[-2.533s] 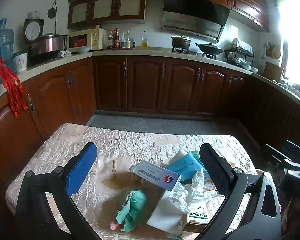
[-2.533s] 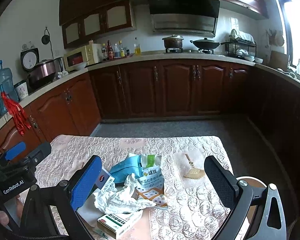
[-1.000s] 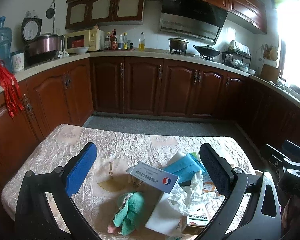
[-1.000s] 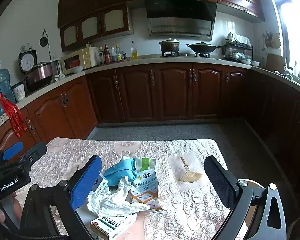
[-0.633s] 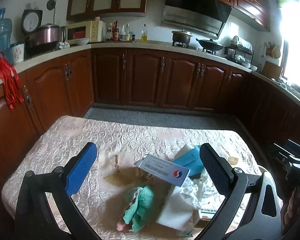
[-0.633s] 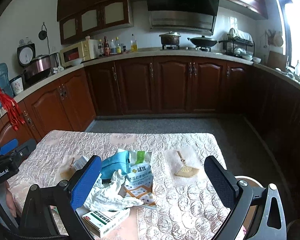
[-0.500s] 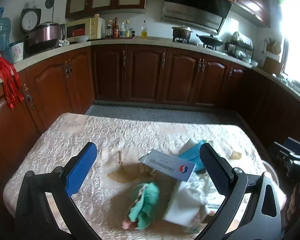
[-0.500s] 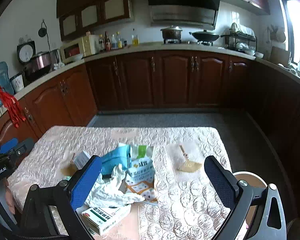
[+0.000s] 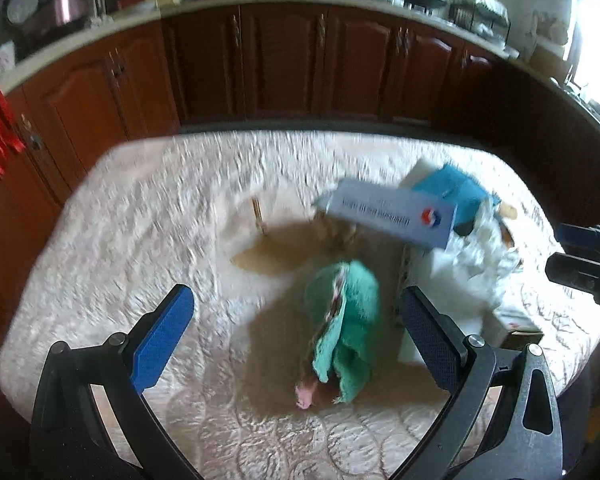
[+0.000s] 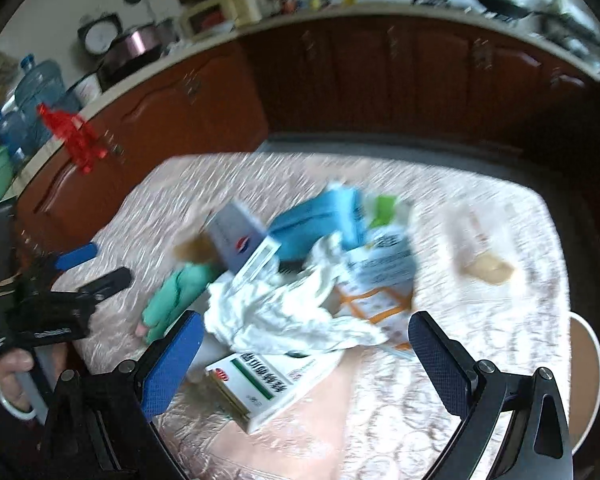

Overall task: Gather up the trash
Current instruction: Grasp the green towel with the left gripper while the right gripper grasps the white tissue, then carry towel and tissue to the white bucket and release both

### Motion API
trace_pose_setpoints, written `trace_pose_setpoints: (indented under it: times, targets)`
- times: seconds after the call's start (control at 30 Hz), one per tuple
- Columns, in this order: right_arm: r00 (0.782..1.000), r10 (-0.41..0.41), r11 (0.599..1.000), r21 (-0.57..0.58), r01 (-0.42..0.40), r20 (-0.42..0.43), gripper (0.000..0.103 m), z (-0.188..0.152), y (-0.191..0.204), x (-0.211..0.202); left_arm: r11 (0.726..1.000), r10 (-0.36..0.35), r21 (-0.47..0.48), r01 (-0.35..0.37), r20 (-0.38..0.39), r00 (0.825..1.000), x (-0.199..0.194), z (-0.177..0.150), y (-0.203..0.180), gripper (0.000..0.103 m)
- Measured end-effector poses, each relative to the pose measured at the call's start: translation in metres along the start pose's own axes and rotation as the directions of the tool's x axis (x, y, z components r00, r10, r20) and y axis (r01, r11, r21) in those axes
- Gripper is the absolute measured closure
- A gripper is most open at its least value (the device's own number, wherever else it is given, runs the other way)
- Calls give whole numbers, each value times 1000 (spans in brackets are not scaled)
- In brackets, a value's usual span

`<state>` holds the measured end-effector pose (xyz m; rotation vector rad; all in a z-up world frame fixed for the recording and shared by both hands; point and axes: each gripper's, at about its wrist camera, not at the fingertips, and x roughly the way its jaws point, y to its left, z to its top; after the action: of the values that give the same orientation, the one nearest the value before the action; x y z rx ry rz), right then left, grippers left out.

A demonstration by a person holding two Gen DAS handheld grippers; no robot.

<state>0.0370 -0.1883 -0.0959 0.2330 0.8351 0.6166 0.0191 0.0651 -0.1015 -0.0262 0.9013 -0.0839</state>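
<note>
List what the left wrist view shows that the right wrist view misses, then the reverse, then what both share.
Only the left wrist view shows the open left gripper from behind, framing the crumpled green cloth, and the brown stain on the quilted tablecloth.

Only the right wrist view shows the white box with a green stripe, the crumpled white paper between the open right gripper fingers, the printed white snack bag, and a hand holding the left gripper.

Both show the green cloth, the grey-white carton with a red-blue logo and the blue packet.
</note>
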Motion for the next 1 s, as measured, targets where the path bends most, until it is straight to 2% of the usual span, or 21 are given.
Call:
trace_pose_setpoints:
  times: [0.07, 0.2, 0.3, 0.37, 0.4, 0.47, 0.6, 0.7, 0.8, 1.0]
  targets:
    - [999, 21, 1000, -7, -22, -32, 1, 1, 2, 13, 999, -31, -12, 31, -33, 999, 13, 0, -2, 1]
    - [992, 71, 997, 29, -69, -100, 3, 3, -1, 40, 997, -67, -32, 63, -111, 992, 41, 1, -4, 21]
    - [982, 140, 990, 50, -134, -127, 25, 2, -1, 55, 993, -111, -60, 103, -157, 981, 57, 3, -7, 39]
    - [972, 172, 984, 64, -164, -161, 59, -1, 0, 64, 987, -153, -68, 143, -169, 974, 62, 2, -10, 47]
    - [966, 195, 980, 76, -185, -172, 63, -3, -1, 66, 986, -161, -59, 153, -174, 971, 63, 2, -13, 57]
    - [961, 228, 972, 94, -216, -154, 76, -4, -2, 62, 990, -140, -23, 138, -167, 976, 60, 3, -21, 62]
    - [966, 245, 967, 97, -237, -82, 80, -1, -9, 36, 995, -99, -6, 99, -128, 987, 43, 4, -20, 76]
    - [969, 246, 965, 97, -243, -18, 80, 2, -15, 9, 997, -77, -12, 77, -89, 993, 22, 10, -10, 91]
    - [972, 231, 969, 88, -233, 32, 80, 4, -19, -12, 998, -66, -8, 66, -56, 996, 1, 14, -3, 91]
    - [974, 203, 973, 90, -213, 103, 80, 4, -27, -41, 995, -98, -13, 98, 18, 995, -41, 19, -3, 92]
